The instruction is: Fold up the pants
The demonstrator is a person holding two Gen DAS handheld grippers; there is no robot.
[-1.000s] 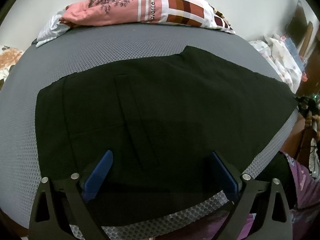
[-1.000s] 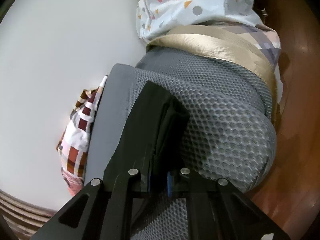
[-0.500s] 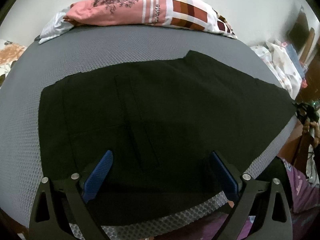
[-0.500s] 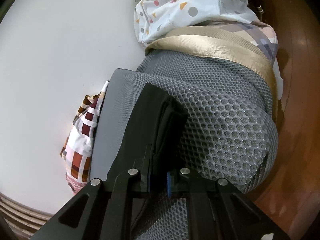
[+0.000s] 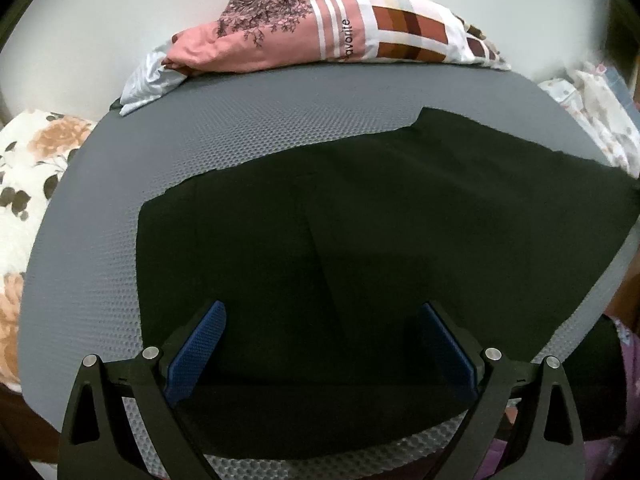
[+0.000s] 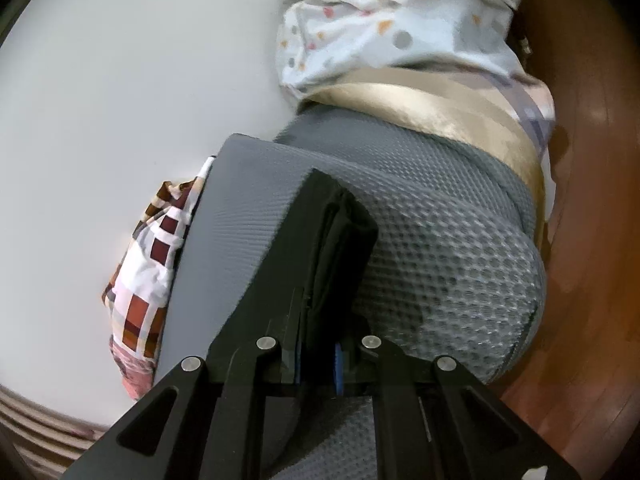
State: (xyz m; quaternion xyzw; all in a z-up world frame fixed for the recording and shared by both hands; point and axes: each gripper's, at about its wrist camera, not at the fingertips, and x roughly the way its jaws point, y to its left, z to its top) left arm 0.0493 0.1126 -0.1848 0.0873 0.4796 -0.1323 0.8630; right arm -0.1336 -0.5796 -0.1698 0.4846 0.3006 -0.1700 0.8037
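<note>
- In the left wrist view the left gripper is seen nearest, its jaws spread wide; nothing is held between the blue ribbed pads, which hang over the near hem of the black pants
- Only this view shows the pants as a whole: they are laid flat across the grey honeycomb-mesh mattress, smooth and matte, with a straight seam running away from the gripper
- A strip of coarser mesh at the mattress edge is seen below the hem
- At the far edge of the mattress a pink, striped and brown-checked pillow is lying against the pale wall; a floral cloth is seen at the left
- In the right wrist view the right gripper is closed down to a narrow gap, and a layered end of the pants is pinched between its pads
- Only this view shows the thickness of that end: several folded layers are stacked and lifted into a ridge at the rounded corner of the mattress
- Beyond it a shiny gold fabric band and a white dotted cloth are seen, with the checked pillow at the left and a brown wooden floor at the right
</note>
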